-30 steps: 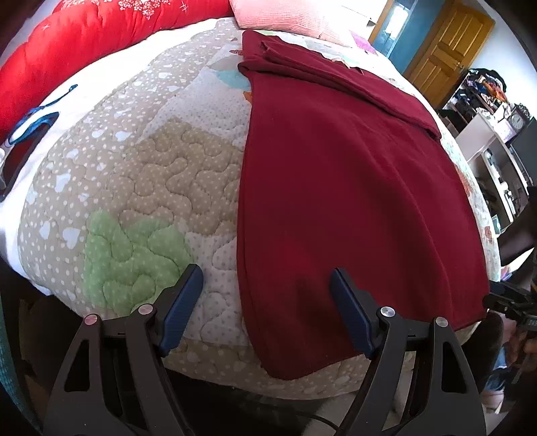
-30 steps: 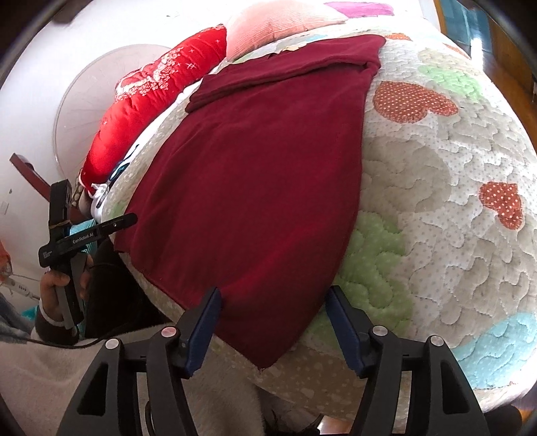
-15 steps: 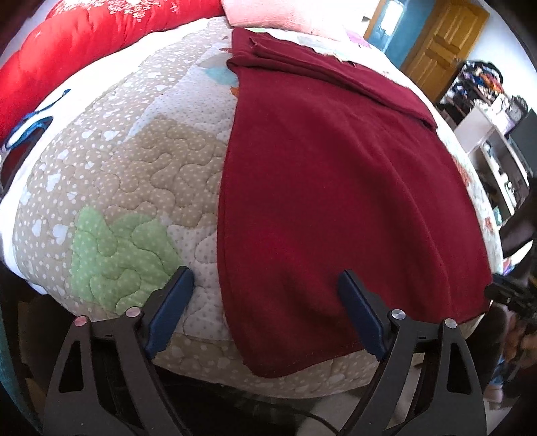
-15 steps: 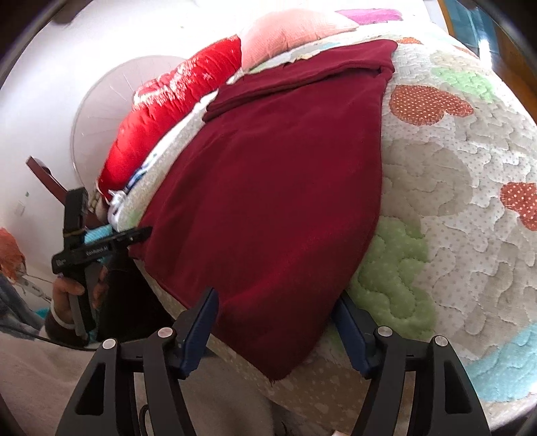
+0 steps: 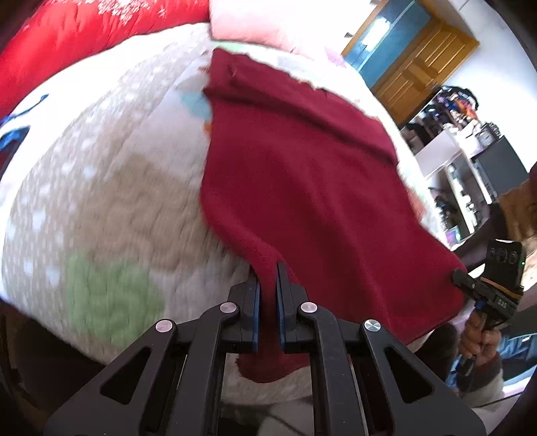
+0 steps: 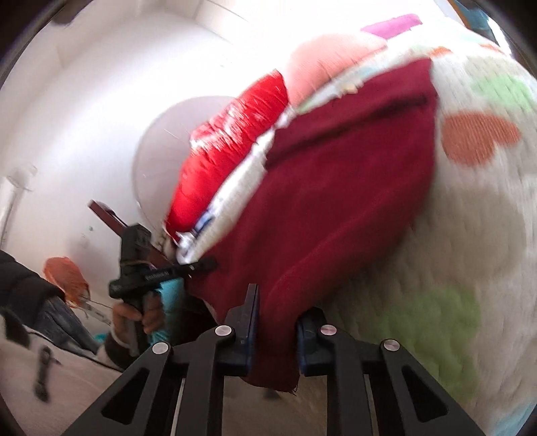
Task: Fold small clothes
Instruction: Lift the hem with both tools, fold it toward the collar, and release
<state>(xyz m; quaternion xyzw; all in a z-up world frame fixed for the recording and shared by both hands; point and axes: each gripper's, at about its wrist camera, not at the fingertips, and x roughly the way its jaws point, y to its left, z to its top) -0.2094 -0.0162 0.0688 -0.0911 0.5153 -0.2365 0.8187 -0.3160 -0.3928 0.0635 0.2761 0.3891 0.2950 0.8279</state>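
Observation:
A dark red garment (image 5: 302, 187) lies spread on a quilted bed; it also shows in the right wrist view (image 6: 335, 201). My left gripper (image 5: 267, 295) is shut on its near left corner, cloth pinched between the blue pads. My right gripper (image 6: 277, 318) is closed on the near right corner, cloth bunched between its fingers. Each gripper appears in the other's view, the right gripper (image 5: 470, 285) at the cloth's edge and the left gripper (image 6: 198, 265) likewise. The far end of the garment is folded over.
The patchwork quilt (image 5: 110, 201) covers the bed. A red duvet (image 5: 84, 40) and a pink pillow (image 5: 261, 23) lie at the head. A wooden door (image 5: 419, 70) and cluttered shelves (image 5: 463, 157) stand at right.
Both grippers went from open, straddling the near hem, to closed on its corners. The near edge is now lifted and bunched. Both views are motion-blurred.

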